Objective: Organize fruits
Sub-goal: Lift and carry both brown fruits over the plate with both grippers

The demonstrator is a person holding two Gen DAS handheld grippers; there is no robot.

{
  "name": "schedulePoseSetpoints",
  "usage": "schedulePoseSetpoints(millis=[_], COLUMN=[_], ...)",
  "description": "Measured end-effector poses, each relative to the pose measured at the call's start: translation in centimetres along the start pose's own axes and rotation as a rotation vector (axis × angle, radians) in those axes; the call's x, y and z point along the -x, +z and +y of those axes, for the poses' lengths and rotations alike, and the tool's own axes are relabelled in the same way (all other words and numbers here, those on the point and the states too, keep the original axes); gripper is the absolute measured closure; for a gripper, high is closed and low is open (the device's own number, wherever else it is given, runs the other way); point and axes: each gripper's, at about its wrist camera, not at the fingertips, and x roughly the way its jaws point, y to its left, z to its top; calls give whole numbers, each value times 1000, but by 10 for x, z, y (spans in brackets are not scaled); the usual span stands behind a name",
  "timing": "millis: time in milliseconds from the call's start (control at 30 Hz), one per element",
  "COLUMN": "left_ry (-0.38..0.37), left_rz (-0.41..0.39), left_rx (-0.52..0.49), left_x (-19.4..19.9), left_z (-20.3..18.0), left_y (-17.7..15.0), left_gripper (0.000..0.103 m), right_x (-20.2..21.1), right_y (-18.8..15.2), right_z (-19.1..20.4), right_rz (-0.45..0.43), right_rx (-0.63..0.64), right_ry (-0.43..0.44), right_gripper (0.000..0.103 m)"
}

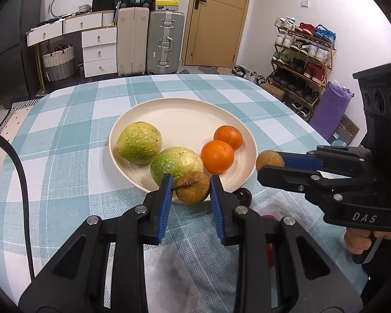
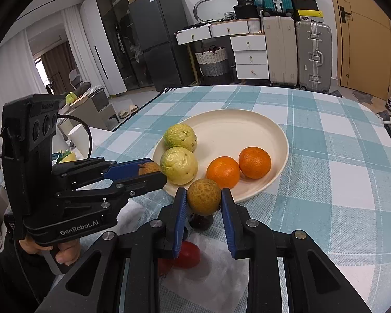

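Both tongs loaded, hovering at the near rim of the cream plate (image 1: pixel 185 109). Left tongs (image 1: pixel 191 186) clamped on a small brown stemmed fruit (image 1: pixel 193 186); pads press both sides, stem pokes toward the left pad. Right tongs (image 2: pixel 203 198) clamped on a round brown-green fruit (image 2: pixel 203 197), same kind by the look. Plate already carries two green guavas (image 1: pixel 139 142) & two oranges (image 1: pixel 217 156), all crowded in the near half; far half bare.

Risks, as I judge them:
- Near rim is packed. Dropping the left fruit here puts it vs the front guava (image 1: pixel 176 161) — could bounce back off the rim onto the table (image 1: pixel 65 130).
- Round, hard-skinned fruit held by thin pads: a tilt or quick swing may let either roll out before it's over the plate.
- Tongs near each other at the same edge; releasing both at once risks a knock btw them.
- A dark round fruit (image 2: pixel 200 221) & a red one (image 2: pixel 187 254) sit on the table below — a dropped fruit could hit those & scatter them.

Safer to reach deeper, to the bare far half
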Motion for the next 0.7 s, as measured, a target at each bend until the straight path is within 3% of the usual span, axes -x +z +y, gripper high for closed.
schedulePoseSetpoints(millis=[700], left_ry=[7], left_rz=[37], left_rx=[-5], left_x=[-27], left_z=[2], left_y=[7], left_gripper=[77], right_x=[-28], right_y=[8], right_z=[-10], right_rz=[47], right_rx=[-38], right_ry=[-17], right_gripper=[76])
